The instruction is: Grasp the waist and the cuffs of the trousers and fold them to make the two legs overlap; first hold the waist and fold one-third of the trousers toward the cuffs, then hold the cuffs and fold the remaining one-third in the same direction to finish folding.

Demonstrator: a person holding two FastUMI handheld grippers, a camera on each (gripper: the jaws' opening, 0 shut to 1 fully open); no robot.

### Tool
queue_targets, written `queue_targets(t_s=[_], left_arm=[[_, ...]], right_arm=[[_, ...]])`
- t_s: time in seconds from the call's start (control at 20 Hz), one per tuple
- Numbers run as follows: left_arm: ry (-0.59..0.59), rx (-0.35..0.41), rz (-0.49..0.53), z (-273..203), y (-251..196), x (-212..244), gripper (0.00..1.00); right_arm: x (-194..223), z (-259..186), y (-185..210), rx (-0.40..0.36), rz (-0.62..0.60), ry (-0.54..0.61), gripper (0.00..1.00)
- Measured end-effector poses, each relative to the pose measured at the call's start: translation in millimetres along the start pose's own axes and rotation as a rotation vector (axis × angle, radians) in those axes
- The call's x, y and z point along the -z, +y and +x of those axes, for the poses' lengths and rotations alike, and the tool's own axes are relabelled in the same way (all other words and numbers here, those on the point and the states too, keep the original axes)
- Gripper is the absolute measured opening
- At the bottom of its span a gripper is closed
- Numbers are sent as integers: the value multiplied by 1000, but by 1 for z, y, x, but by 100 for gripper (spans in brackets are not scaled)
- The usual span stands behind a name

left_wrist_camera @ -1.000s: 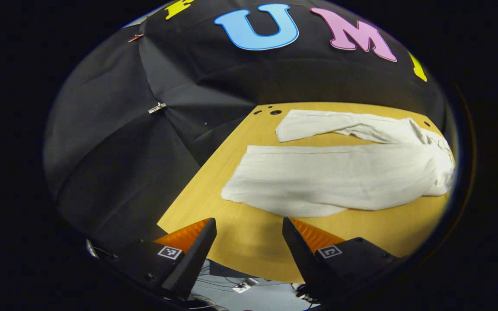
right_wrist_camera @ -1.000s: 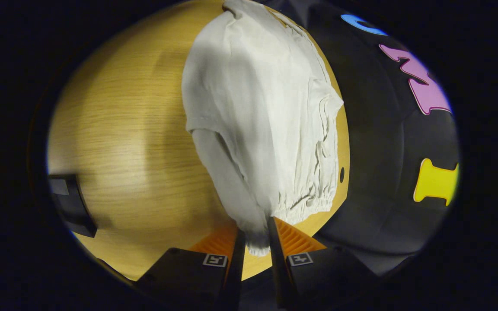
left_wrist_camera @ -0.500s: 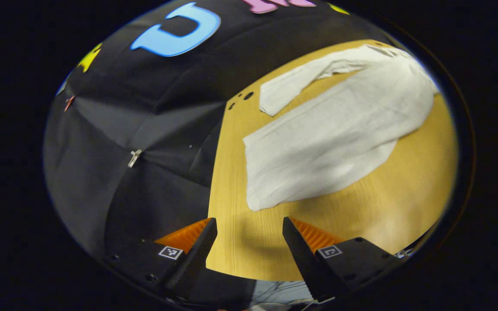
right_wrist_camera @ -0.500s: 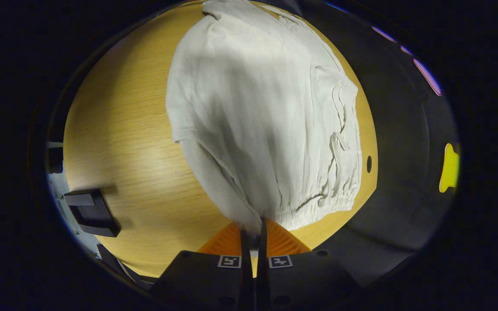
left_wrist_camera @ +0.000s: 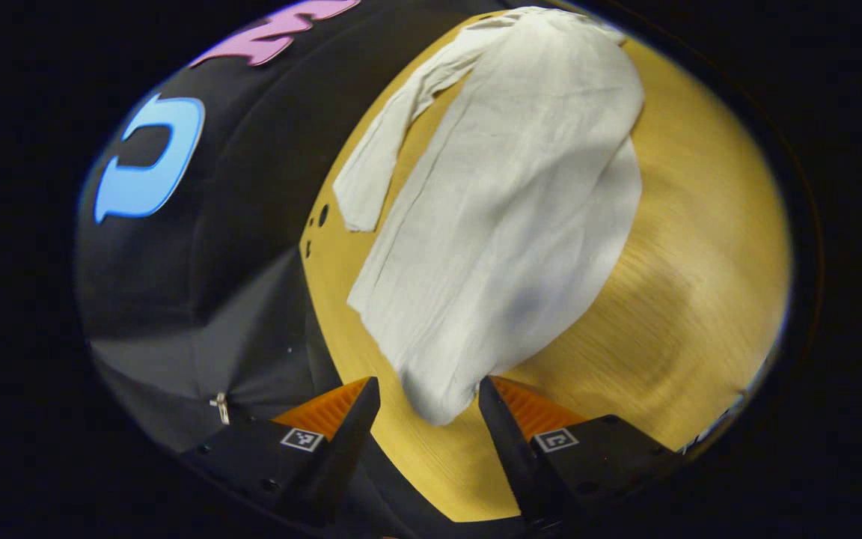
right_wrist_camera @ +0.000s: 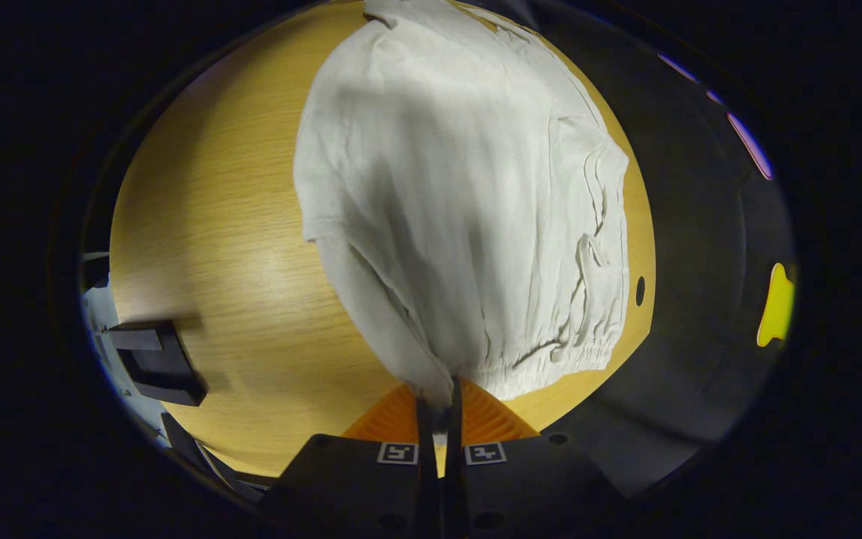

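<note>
White trousers [left_wrist_camera: 521,209] lie spread on a wooden table [left_wrist_camera: 685,262], legs side by side and apart. In the left gripper view my left gripper [left_wrist_camera: 427,389] is open, and the cuff [left_wrist_camera: 435,393] of the nearer leg lies between its fingers. The other leg [left_wrist_camera: 378,165] stretches along the table's far edge. In the right gripper view my right gripper [right_wrist_camera: 438,393] is shut on the near corner of the trousers' waist [right_wrist_camera: 431,374], which is pulled up into a peak. The elastic waistband [right_wrist_camera: 573,352] runs off to the right of it.
The black booth cloth [left_wrist_camera: 199,299] hangs close behind the table's far edge. Small holes [right_wrist_camera: 640,290] sit in the table [right_wrist_camera: 206,224] near the waistband. A black block-shaped object [right_wrist_camera: 158,363] shows at the table's left edge in the right gripper view.
My left gripper has swung round and come up to the near leg's cuff, which now lies between its open fingers. My right gripper closed on the waist corner a second ago and has held it since.
</note>
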State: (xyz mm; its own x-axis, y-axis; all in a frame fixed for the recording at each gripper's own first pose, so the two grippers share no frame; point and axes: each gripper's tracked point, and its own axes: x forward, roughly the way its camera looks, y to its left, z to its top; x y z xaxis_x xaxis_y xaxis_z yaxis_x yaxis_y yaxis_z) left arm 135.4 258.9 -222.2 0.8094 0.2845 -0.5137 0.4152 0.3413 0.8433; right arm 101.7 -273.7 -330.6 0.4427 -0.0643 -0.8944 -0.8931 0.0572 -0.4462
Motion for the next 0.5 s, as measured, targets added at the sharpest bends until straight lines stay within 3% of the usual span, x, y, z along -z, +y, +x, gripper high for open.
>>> queue_targets(t_s=[0.15,0.35,0.4,0.45,0.5], left_arm=[[-14,71,142,7,2,-7,71],[32,178,105,13,-3,-6,54],[45,189,94,14,-4,-5,40],[52,192,91,15,-4,-6,35],[53,180,97,16,-4,-6,20]], right_arm=[[-1,-1,-1,13,-22,1,8],[0,-1,-1,15,-24,7,7],[-1,-1,-1,15,-23,7,7],[-1,-2,-1,14,-22,7,7],[0,-1,-1,14,-21,9,7]])
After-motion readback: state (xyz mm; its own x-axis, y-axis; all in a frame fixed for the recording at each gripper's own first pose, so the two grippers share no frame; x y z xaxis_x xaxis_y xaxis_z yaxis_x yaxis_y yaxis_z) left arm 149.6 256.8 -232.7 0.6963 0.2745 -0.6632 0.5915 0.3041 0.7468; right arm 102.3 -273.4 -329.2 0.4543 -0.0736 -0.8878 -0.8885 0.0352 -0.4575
